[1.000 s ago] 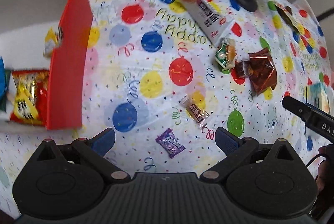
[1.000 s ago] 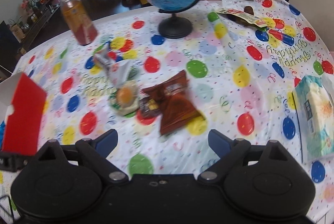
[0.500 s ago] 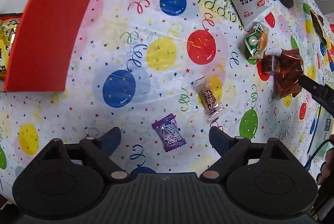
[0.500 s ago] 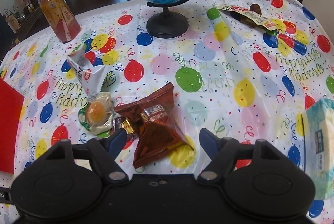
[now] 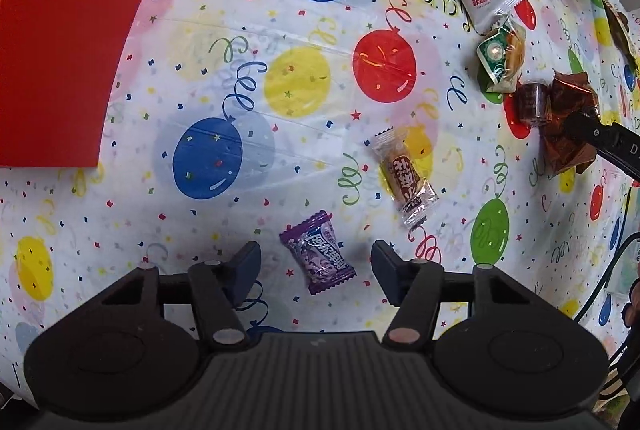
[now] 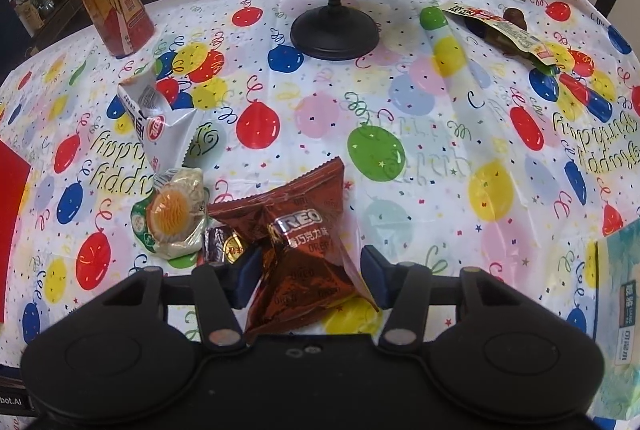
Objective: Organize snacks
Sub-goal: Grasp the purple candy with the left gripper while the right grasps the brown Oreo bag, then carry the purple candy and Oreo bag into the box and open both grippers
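Note:
My left gripper [image 5: 316, 268] is open, with a purple wrapped candy [image 5: 318, 257] lying on the tablecloth between its fingers. A brown-and-clear candy bar [image 5: 404, 178] lies just beyond it to the right. My right gripper [image 6: 308, 278] is open around the lower part of a brown Oreo packet [image 6: 304, 246], which also shows in the left wrist view [image 5: 568, 117]. A wrapped yolk pastry [image 6: 174, 213], a small dark chocolate [image 6: 224, 248] and a white noodle-snack bag [image 6: 160, 121] lie to the left of the packet. The red box flap [image 5: 68, 41] is at the far left.
A blue globe on a black base [image 6: 334, 29] and an orange drink bottle [image 6: 110, 5] stand at the back. A green-wrapped snack [image 6: 508, 29] lies at the back right. A tissue pack [image 6: 620, 310] is at the right edge.
Both grippers have come down and forward. The purple candy now sits between my left fingers, and the Oreo packet sits between my right fingers. Both jaw gaps have narrowed a little.

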Demonstrator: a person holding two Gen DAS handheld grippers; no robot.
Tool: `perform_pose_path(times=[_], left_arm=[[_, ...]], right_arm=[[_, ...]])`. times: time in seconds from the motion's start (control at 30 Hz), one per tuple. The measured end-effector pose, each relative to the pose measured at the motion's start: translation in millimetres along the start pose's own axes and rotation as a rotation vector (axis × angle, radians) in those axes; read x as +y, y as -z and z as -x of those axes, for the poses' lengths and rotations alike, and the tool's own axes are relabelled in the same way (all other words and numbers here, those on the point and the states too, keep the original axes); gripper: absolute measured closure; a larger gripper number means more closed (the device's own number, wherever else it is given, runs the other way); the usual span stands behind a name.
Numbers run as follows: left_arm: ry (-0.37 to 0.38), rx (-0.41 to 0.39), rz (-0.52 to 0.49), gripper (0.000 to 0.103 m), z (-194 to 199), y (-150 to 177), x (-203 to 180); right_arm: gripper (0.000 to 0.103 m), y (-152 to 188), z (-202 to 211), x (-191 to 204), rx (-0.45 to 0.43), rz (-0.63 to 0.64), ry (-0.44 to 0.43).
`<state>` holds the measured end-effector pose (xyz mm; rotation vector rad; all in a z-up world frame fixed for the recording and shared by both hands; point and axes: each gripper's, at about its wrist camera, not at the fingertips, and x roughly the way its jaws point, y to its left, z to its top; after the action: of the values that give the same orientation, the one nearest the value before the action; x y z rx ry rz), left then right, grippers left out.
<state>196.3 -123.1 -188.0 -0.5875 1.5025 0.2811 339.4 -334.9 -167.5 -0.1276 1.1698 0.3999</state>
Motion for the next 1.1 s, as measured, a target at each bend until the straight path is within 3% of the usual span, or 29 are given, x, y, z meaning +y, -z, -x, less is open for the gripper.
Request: perform_pose_path(times=[0.17,0.33,0.43,0.77,1.1], left_arm=[[-0.016,-0.010,-0.026,0.051,-2,3,-8],[-0.052,-0.026,-0.065,0.075,-1,5,-11],[-0.048,-0.032,-0.081,0.083,-1,5,-10],[-0.006,-0.052,-0.111,0.085,5,8,6],[0.055,-0.082,-0.190,0.085,30,18,16]], right_arm=[[0.061,1,-4,2,0.002,0.013,0.006],[0.064,4,-3,6,-0.002,0.025,0.020],[0.066,8,0,6,-0.005,0.024,0.029],[0.070,39,36,-2,-0.022,-0.078,0.014],[0.070,67,80,32,-0.033,-0.103,-0.014]])
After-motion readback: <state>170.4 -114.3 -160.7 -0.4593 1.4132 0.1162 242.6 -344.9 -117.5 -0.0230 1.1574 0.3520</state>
